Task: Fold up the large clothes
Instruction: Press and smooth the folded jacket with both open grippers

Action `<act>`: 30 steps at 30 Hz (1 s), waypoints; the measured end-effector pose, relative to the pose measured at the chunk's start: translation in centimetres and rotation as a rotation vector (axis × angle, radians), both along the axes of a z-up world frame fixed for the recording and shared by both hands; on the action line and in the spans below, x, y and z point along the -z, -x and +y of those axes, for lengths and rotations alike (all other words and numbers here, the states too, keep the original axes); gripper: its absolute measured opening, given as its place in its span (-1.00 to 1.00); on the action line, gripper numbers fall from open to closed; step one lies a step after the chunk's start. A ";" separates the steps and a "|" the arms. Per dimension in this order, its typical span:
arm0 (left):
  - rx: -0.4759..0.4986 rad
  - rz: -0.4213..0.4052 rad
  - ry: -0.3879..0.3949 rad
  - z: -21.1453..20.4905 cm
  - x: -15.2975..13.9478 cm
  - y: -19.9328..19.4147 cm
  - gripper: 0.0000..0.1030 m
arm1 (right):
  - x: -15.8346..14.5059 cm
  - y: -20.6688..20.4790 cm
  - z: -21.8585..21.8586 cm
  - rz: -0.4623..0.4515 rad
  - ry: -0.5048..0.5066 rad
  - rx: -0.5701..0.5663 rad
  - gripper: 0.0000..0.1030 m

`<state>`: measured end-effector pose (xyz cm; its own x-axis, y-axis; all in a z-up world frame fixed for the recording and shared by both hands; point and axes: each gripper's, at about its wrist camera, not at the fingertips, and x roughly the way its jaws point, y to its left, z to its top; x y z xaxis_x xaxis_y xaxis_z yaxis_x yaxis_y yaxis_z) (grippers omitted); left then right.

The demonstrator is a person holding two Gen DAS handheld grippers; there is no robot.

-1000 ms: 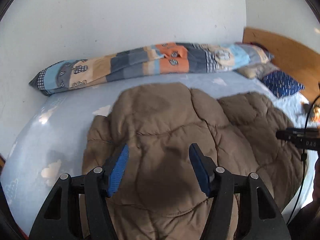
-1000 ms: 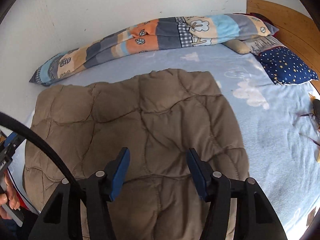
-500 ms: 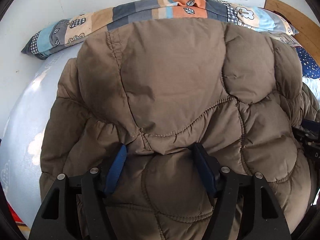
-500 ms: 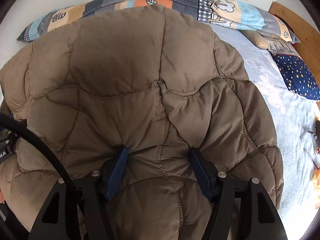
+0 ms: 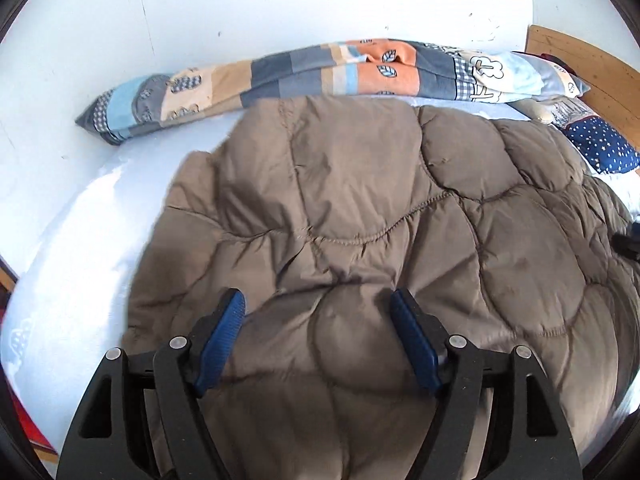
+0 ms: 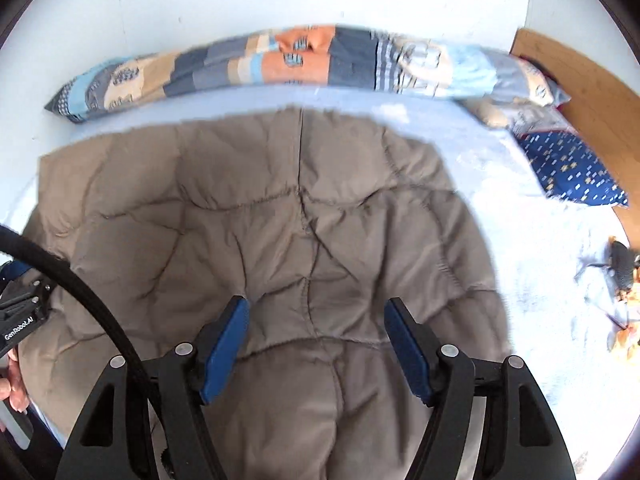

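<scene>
a brown quilted puffer garment (image 5: 360, 208) is seen laid out on the light blue bed sheet (image 5: 80, 248), its far edge near the long patchwork bolster pillow (image 5: 320, 72) set against the wall, presumably so that a fold can settle flat. the left gripper (image 5: 316, 338) is held low over the near part of the garment with its jaws spread wide; padding bulges between the blue pads (image 5: 218, 344), but whether they press on it cannot be told. the right gripper (image 6: 316, 344) is held likewise, jaws wide, fabric below and between them, apparently let go. compared with half a second earlier, when the garment was lifted and filled both views, it now lies lower and flatter, and more sheet and a navy star-print cushion (image 6: 576, 172) are exposed. both sets of jaws have just been opening, with the fabric between them.
</scene>
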<state>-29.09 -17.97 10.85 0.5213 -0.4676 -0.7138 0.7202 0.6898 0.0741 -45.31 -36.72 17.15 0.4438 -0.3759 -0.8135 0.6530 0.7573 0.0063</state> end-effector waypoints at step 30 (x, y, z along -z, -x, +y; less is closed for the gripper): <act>-0.041 0.040 -0.133 3.9 2.6 5.0 0.59 | 5.0 2.0 8.3 0.150 -0.105 -0.068 0.71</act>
